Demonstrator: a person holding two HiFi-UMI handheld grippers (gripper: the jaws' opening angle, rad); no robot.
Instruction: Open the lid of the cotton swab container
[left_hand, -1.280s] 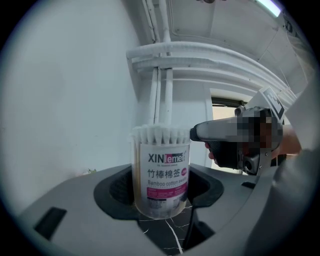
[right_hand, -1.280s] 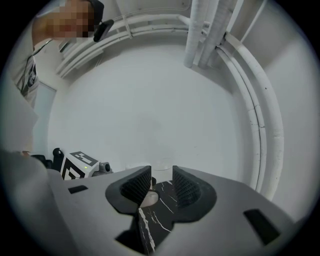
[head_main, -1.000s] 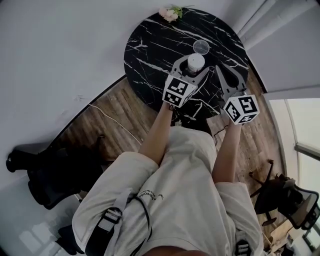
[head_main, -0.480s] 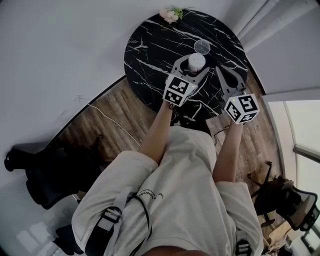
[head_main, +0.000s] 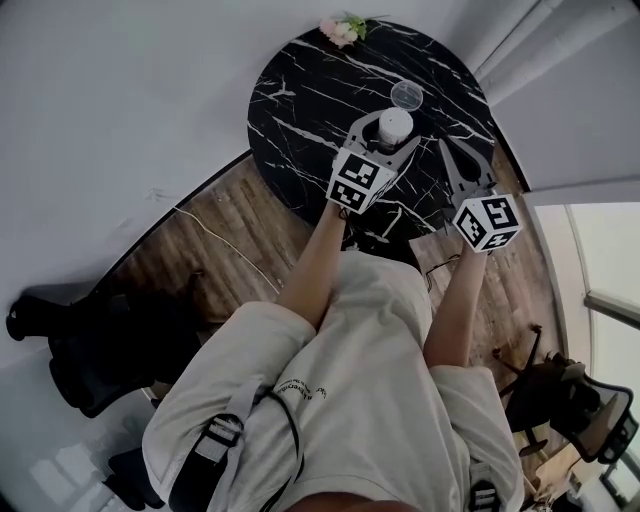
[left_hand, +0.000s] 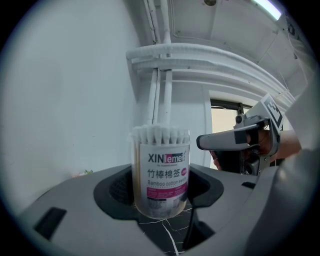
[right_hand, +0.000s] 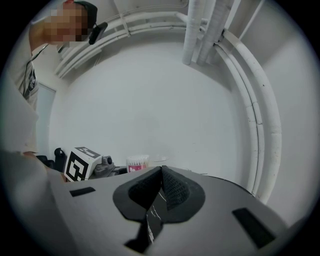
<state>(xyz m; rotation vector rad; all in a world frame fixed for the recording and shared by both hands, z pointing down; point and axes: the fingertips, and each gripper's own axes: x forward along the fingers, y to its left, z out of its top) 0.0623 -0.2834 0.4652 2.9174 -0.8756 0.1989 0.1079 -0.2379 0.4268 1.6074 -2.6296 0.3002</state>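
L gripper (head_main: 388, 128) was clamped on the cotton swab container (head_main: 393, 125), pads pressing both sides of the tub low down. In the left gripper view the container (left_hand: 160, 170) stood upright btwn the pads of the L gripper (left_hand: 160, 189), label facing the camera, swab tips bare at the top w/ no cover on. Clear round lid (head_main: 404, 95) lay flat on the table (head_main: 300, 90) just beyond the container, on the far side from the person.

R gripper (head_main: 447, 145) was closed tight, nothing btwn its jaws, off to the container's right and apart from it. From the right gripper view the R gripper (right_hand: 161, 171) pointed past the container (right_hand: 137, 162), which showed at its left.

Container sat in the near-right part of the round top. R gripper was near the right rim. Wide bare marble lay to the left and far side. Flowers (head_main: 340, 27) sat at the far rim, well apart.
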